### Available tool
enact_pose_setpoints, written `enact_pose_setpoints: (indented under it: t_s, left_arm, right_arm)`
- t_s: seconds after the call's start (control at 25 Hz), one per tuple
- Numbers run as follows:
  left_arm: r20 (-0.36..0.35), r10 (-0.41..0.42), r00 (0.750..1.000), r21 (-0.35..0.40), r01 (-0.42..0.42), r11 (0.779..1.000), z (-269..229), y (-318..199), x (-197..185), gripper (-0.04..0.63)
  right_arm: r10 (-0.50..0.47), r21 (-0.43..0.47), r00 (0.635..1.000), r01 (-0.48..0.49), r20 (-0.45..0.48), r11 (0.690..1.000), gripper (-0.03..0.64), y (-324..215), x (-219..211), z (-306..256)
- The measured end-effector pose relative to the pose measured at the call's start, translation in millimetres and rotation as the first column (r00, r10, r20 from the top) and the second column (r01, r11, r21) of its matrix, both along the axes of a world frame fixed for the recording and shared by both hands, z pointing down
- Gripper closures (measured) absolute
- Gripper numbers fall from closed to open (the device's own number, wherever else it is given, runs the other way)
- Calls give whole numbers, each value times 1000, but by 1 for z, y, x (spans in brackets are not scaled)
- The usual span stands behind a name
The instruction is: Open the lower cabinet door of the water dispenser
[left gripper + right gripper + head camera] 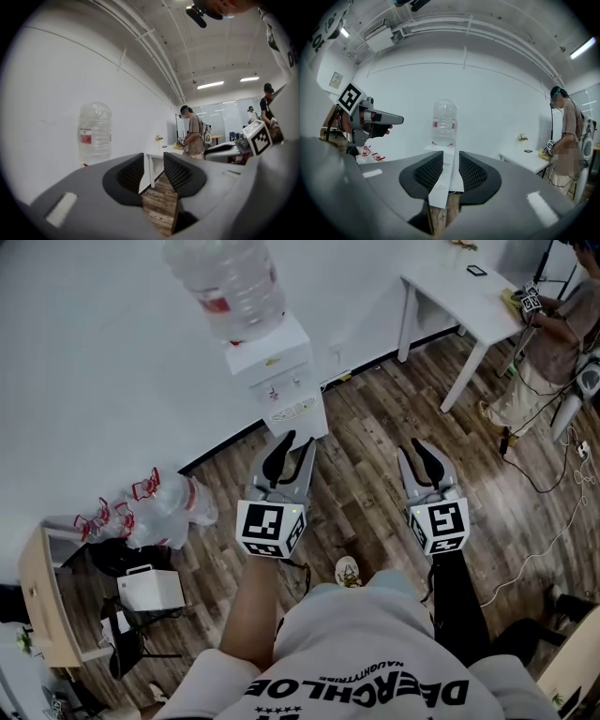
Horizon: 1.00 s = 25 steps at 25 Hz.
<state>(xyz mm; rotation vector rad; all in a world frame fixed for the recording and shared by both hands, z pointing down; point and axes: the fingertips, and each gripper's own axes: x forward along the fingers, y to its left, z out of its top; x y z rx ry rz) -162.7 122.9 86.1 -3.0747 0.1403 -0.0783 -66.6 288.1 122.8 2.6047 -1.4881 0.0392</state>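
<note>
The white water dispenser (275,371) stands against the wall with a clear bottle (230,282) on top. Its lower cabinet door (298,414) faces me and looks closed. My left gripper (293,448) is held level just short of that door, jaws apart with nothing between them. My right gripper (417,454) hangs level further right over the wood floor, also open and empty. In the right gripper view the dispenser (449,168) and bottle (444,123) show far off between the jaws (446,171). The left gripper view (153,171) looks past the bottle (94,131) along the wall.
A white table (459,287) stands to the right of the dispenser, with a person (553,334) beside it. Cables (553,474) trail over the floor at right. Several empty bottles (159,507), a white box (150,589) and a wooden shelf (42,596) sit at left.
</note>
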Motion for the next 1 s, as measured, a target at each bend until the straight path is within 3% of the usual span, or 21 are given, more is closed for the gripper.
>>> enact_pose_setpoints:
  t_s: [0.64, 1.0]
  left_arm:
    - [-14, 7, 1000, -28, -7, 1000, 7, -34, 31, 408]
    - [-13, -34, 999, -16, 34, 999, 23, -69, 62, 408]
  right_arm:
    - [-4, -30, 1000, 4, -13, 1000, 531, -33, 29, 2]
    - [-55, -6, 998, 55, -20, 998, 531, -79, 72, 14]
